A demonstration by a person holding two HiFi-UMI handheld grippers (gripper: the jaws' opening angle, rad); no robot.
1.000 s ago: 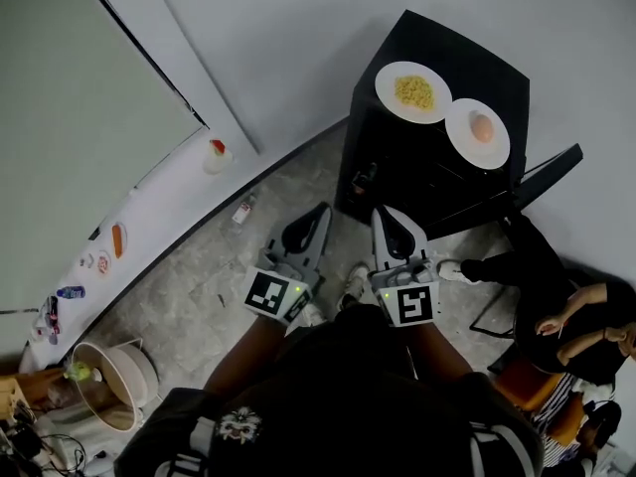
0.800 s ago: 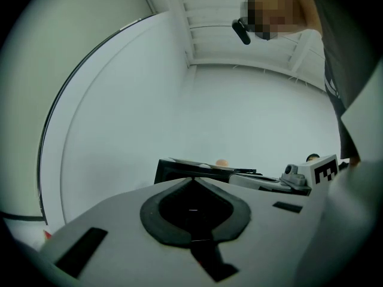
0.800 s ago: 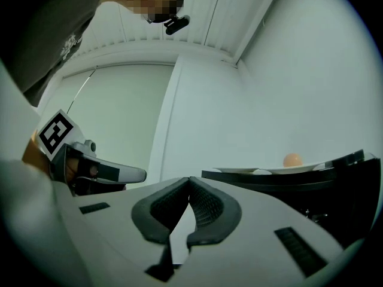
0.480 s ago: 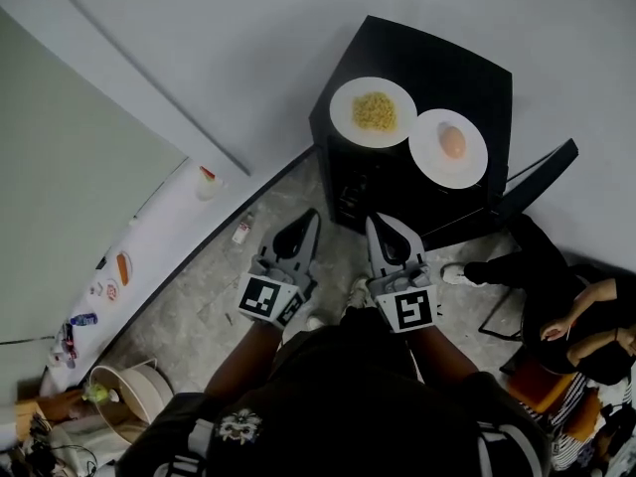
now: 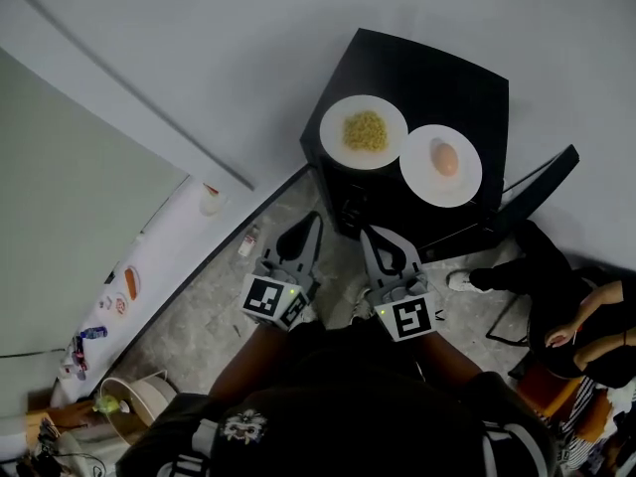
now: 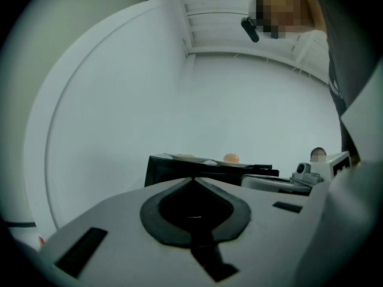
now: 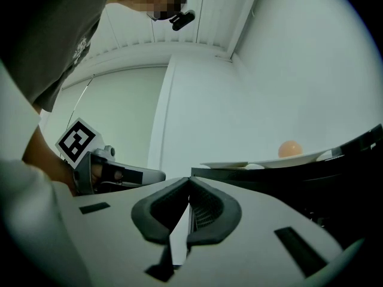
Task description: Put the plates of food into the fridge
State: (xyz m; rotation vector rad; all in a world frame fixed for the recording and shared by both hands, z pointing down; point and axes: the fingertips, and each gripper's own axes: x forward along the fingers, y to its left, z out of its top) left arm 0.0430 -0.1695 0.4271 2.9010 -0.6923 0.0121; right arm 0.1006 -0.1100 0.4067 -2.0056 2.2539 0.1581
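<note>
Two white plates rest on top of a small black fridge [image 5: 437, 78] by the white wall. The left plate [image 5: 364, 132] holds yellow noodles, the right plate [image 5: 440, 165] an orange egg-like ball [image 7: 290, 149]. Both grippers hang low in front of the fridge, short of the plates. My left gripper [image 5: 309, 221] is shut and empty, its tips [image 6: 192, 179] meeting. Beside it my right gripper [image 5: 373, 235] is shut too, with nothing between its fingers [image 7: 189, 182].
The fridge's black door [image 5: 542, 182] stands open to the right. A seated person [image 5: 571, 311] is at the right edge. A low white ledge [image 5: 149, 266] with small items runs along the left, a round bin [image 5: 134, 413] at lower left. Grey floor [image 5: 214, 306] lies between.
The view has swung, so the fridge and plates sit more to the left and lower in the frame. Both grippers stay shut and side by side.
</note>
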